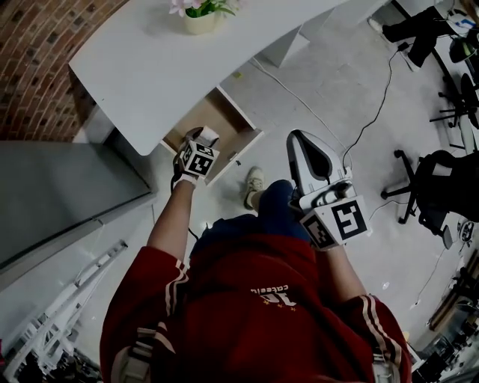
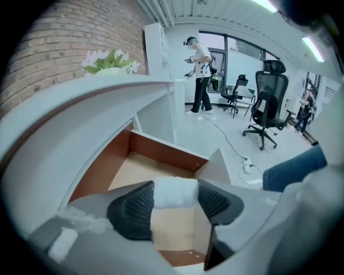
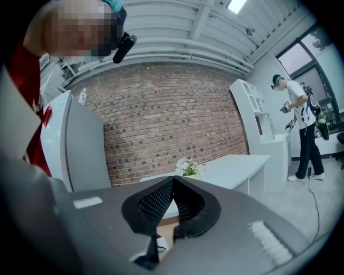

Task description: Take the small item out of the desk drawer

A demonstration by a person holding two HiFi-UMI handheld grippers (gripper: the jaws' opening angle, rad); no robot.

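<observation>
The small white block (image 2: 174, 193) sits pinched between the two black ribbed pads of the left claw (image 2: 176, 186). One pad presses it from 9 o'clock and the other from 3 o'clock. Only the left gripper view shows this. In the head view the claw's marker cube covers the spot, so the block cannot be picked out there.

Past the block, towards 12 o'clock, lies the open drawer with a light wooden floor and brown sides (image 2: 137, 164). The block is above that floor and does not touch it. The head view shows the drawer pulled out from under the long white desk (image 1: 150, 63), with a pale pot of pink flowers (image 1: 200, 19) on top.

The right claw (image 3: 172, 180) is at 4 o'clock from the left one. The right gripper view shows its pads pressed together, holding nothing, and pointing at a red brick wall (image 3: 172, 118).
</observation>
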